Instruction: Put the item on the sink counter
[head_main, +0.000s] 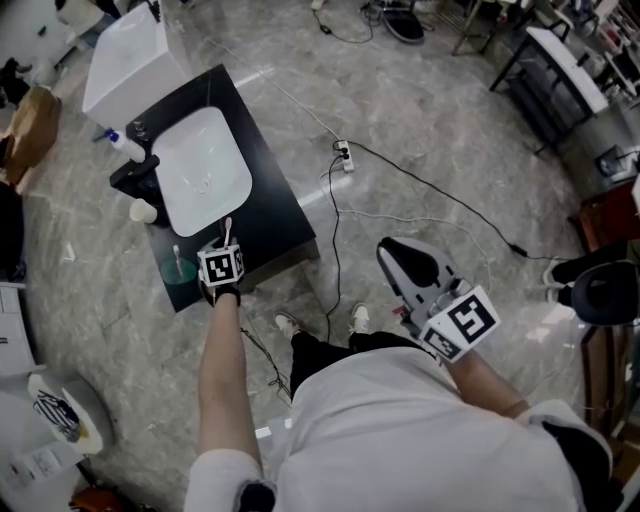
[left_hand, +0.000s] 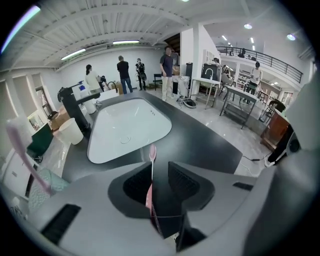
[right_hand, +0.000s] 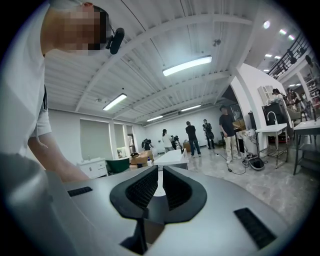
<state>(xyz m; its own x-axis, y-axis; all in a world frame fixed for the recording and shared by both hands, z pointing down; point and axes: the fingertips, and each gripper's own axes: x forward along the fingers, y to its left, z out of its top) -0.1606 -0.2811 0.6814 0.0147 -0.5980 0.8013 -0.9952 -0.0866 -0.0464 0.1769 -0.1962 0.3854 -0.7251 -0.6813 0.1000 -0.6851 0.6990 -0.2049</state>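
Note:
A pink toothbrush (left_hand: 152, 161) points out over the black sink counter (left_hand: 205, 142); my left gripper (left_hand: 160, 174) is shut on its handle, which lies against the left jaw. In the head view the left gripper (head_main: 224, 248) sits at the counter's (head_main: 275, 205) near edge, with the toothbrush (head_main: 227, 229) sticking up toward the white basin (head_main: 200, 170). My right gripper (head_main: 398, 256) hangs in the air over the floor to the right, away from the counter. In its own view the right gripper (right_hand: 160, 182) is shut with nothing between its jaws.
A green cup (head_main: 181, 273) holding another toothbrush stands on the counter left of my left gripper. A white cup (head_main: 143, 211), a black faucet (head_main: 141, 168) and a soap bottle (head_main: 126, 146) line the basin's left side. Cables (head_main: 334, 205) cross the floor. People (left_hand: 122, 74) stand far off.

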